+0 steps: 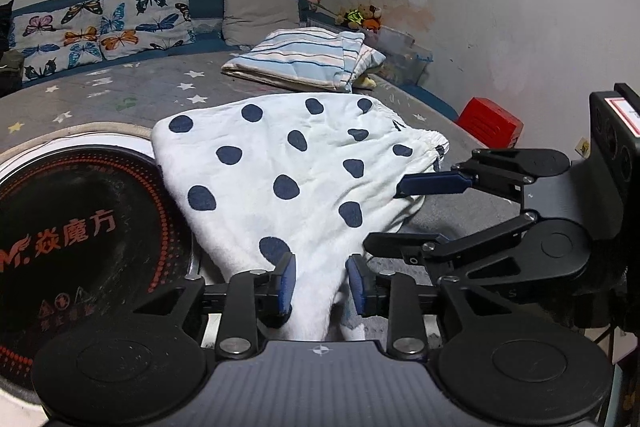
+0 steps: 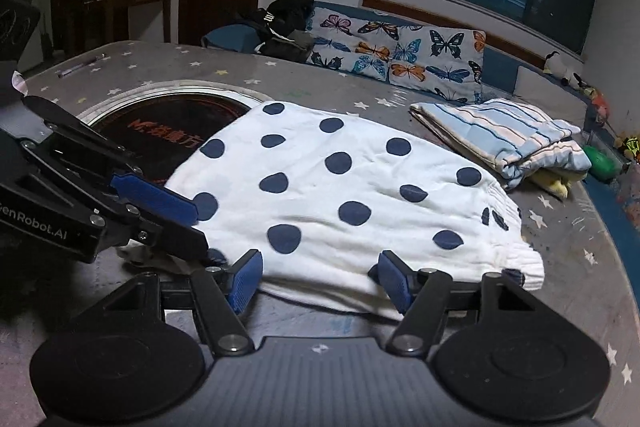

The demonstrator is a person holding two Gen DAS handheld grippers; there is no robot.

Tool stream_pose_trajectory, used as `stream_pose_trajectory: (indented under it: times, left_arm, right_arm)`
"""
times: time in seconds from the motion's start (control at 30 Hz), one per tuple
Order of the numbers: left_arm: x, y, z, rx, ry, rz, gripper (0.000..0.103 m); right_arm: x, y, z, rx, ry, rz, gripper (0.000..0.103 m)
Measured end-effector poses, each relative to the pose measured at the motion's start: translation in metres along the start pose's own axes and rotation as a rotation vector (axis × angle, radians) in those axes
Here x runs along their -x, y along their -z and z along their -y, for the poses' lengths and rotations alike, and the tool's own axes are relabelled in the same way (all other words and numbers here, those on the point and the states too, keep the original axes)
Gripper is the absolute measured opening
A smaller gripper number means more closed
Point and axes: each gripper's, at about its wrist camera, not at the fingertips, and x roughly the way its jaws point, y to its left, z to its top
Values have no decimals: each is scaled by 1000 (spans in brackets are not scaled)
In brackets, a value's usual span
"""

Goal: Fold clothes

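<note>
A white garment with navy dots (image 1: 280, 155) (image 2: 340, 179) lies folded on the grey star-print tabletop (image 1: 120, 87), its elastic waistband on the right. In the left wrist view my left gripper (image 1: 321, 283) straddles a bunched corner of it. Its blue pads (image 1: 286, 283) stand slightly apart from the cloth, so it is open. In the right wrist view my right gripper (image 2: 319, 283) stands wide open over the garment's near edge, fabric lying between the pads (image 2: 394, 285) without being pinched. Each gripper also shows in the other's view: right gripper (image 1: 382, 217), left gripper (image 2: 200, 229).
A round black cooktop (image 1: 80, 219) is set into the table under the garment's left side. A folded striped cloth (image 1: 304, 55) lies behind. Butterfly cushions (image 1: 104, 23), a red box (image 1: 490, 123) and a clear plastic bin (image 1: 404, 55) sit along the far edge and wall.
</note>
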Motion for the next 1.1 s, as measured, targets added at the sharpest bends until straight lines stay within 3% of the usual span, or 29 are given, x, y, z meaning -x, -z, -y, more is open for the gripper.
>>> stream_pose_trajectory:
  times: [0.73, 0.93, 1.1]
  left_arm:
    - [30, 30, 2, 93, -100, 4, 92]
    - [34, 35, 2, 116, -124, 5, 103]
    - [36, 38, 1, 126, -141, 1, 103]
  right_arm:
    - [14, 41, -4, -172, 24, -41, 99]
    - [16, 44, -4, -200, 39, -37, 103]
    - [16, 45, -5, -208, 49, -37, 103]
